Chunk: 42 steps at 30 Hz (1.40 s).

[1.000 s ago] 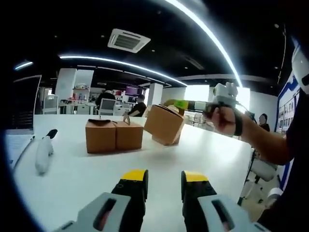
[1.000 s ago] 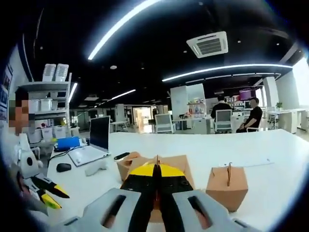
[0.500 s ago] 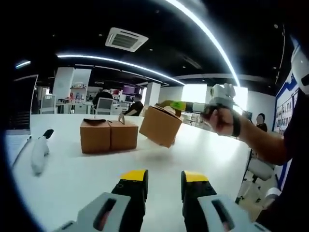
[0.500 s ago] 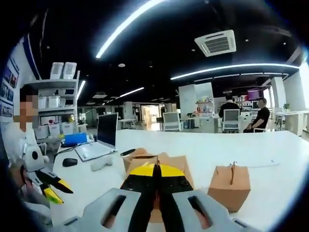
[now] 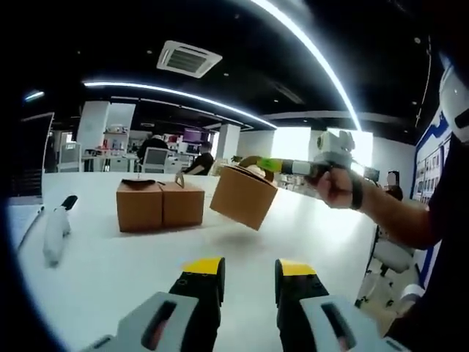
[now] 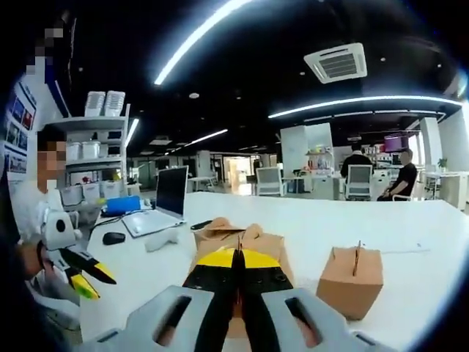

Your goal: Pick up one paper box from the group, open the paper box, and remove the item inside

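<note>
Right gripper (image 6: 238,265) pinches paper box (image 5: 244,196) by its top, lifted off table (image 5: 132,257); left gripper (image 5: 249,270) spread, idle.

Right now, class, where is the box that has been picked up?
In the left gripper view the lifted box hangs tilted above the table, right of the two boxes, held by the right gripper.

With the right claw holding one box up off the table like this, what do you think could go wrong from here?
1. The right claw pinches only the top flap of the lifted box, which hangs tilted above the white table; the flap might tear or slip.
2. The left claw is open and well short of the box, so reaching in could knock the two boxes standing together nearby.
</note>
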Tool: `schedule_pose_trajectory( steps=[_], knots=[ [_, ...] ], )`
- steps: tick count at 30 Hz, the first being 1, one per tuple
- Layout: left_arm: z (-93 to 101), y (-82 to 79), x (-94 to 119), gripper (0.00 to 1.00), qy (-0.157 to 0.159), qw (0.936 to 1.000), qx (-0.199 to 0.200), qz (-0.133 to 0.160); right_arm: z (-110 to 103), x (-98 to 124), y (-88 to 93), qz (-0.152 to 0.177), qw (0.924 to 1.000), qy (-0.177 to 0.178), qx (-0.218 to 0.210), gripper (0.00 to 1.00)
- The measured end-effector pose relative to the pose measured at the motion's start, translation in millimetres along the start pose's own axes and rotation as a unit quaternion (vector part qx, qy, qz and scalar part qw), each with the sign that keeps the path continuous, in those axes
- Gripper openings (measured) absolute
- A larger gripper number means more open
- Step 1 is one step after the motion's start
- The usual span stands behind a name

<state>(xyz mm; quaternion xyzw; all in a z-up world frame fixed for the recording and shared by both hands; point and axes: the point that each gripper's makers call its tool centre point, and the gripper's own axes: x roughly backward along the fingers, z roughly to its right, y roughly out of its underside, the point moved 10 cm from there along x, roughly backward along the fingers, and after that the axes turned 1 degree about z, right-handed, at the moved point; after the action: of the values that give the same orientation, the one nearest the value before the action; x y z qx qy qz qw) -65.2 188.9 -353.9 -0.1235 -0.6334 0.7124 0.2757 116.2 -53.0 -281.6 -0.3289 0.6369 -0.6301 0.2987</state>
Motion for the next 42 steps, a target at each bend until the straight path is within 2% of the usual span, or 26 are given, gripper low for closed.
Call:
schedule_pose_trajectory(
  steps=[8, 16, 26, 42],
  knots=[
    [0.4, -1.2, -0.6, 0.29, 0.005, 0.9999, -0.013, -0.004, -2.2, 0.5, 3.2, -0.009, 0.9990, -0.043, 0.005, 0.02],
    [-2.8, -0.8, 3.0, 0.29, 0.007, 0.9999, -0.008, -0.001, -4.2, 1.7, -0.7, -0.010, 0.9961, -0.085, 0.021, 0.02],
    [-1.8, 2.5, 4.4, 0.29, 0.003, 0.9999, -0.009, -0.007, -2.5, 1.7, 3.9, -0.013, 0.9934, -0.111, 0.023, 0.02],
    [1.4, 3.0, 8.3, 0.29, -0.002, 0.9999, -0.009, -0.007, -5.3, -0.5, 4.7, -0.028, 0.9841, -0.170, 0.043, 0.02]
  ],
)
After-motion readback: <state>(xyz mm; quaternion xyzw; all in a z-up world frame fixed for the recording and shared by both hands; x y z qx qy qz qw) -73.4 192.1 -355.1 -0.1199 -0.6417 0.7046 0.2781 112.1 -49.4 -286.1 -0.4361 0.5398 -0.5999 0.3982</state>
